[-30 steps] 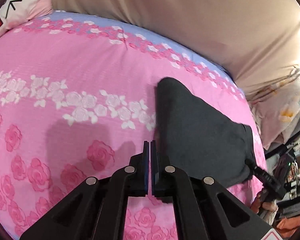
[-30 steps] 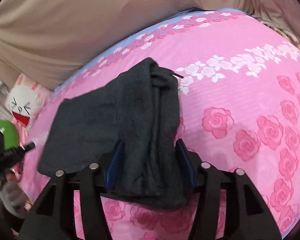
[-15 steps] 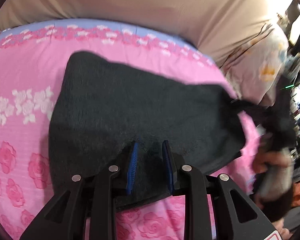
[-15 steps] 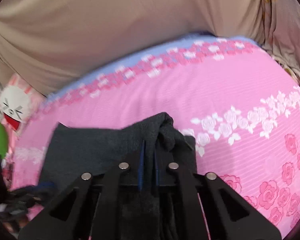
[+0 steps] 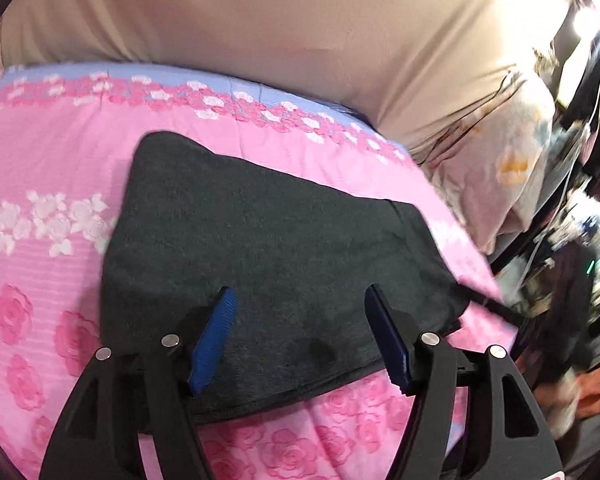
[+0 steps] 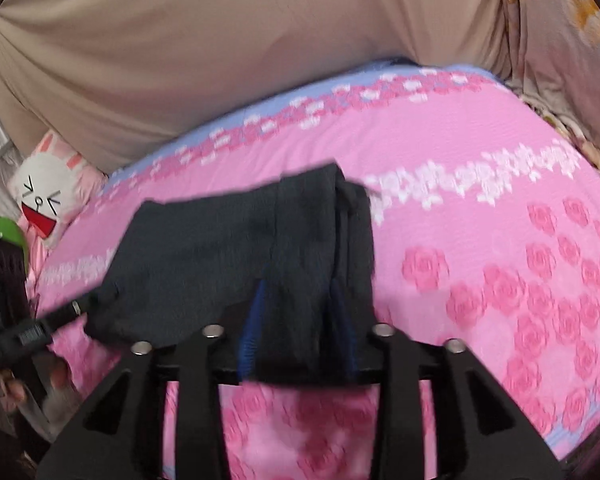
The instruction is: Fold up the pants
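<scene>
The dark grey pants (image 5: 268, 248) lie folded in a flat block on the pink rose-print bed cover (image 5: 40, 184). My left gripper (image 5: 300, 336) is open just above the pants' near edge, jaws wide apart, holding nothing. In the right wrist view the pants (image 6: 220, 256) lie across the cover, with the thicker waistband end (image 6: 340, 232) on the right. My right gripper (image 6: 300, 320) is open, its blue pads either side of that end. The image is blurred, so I cannot tell if the pads touch the cloth.
A beige cloth-covered headboard (image 5: 260, 32) rises behind the bed. A floral quilt (image 5: 512, 160) hangs at the right. A rabbit-face cushion (image 6: 48, 196) sits at the bed's far left corner. Clutter (image 5: 572, 260) stands beyond the bed's right edge.
My left gripper's jaws have opened much wider over the pants. My right gripper, shut on the waistband end half a second ago, has opened. The pants now lie flatter.
</scene>
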Motion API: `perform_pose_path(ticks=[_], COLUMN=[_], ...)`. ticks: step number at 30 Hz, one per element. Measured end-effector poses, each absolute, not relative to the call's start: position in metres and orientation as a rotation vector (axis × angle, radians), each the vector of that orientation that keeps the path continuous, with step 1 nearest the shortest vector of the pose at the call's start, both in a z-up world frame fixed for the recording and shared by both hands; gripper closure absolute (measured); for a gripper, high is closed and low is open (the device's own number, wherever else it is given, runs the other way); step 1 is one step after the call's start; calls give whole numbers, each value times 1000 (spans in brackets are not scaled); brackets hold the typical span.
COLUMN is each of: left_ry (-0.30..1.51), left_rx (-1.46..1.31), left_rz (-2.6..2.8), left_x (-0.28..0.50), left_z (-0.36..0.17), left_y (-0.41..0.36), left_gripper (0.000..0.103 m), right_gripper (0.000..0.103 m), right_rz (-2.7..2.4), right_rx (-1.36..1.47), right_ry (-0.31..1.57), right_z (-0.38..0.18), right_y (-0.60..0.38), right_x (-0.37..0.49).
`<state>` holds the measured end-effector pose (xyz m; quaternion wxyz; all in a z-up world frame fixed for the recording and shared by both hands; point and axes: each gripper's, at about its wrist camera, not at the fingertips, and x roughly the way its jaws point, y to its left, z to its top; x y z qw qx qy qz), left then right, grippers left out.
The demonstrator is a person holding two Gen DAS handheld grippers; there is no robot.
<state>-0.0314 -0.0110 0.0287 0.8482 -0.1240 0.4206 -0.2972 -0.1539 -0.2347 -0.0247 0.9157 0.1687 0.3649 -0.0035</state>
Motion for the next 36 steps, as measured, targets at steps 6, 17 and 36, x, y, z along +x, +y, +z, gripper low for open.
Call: perform_pose_path(ticks=[6, 17, 36], left_ry=[920, 843, 974], left_rx=[-205, -226, -396], left_rz=[-598, -578, -447], left_x=[-33, -21, 67], left_z=[23, 63, 50], left_y=[-24, -21, -5], left_gripper=[33, 28, 21], right_gripper=[101, 100, 101], right_rz=[-23, -44, -6], right_rx=[299, 339, 259], right_ry=[683, 646, 787], right_z=[-13, 6, -30], right_y=[-232, -245, -232], right_x=[-171, -161, -89])
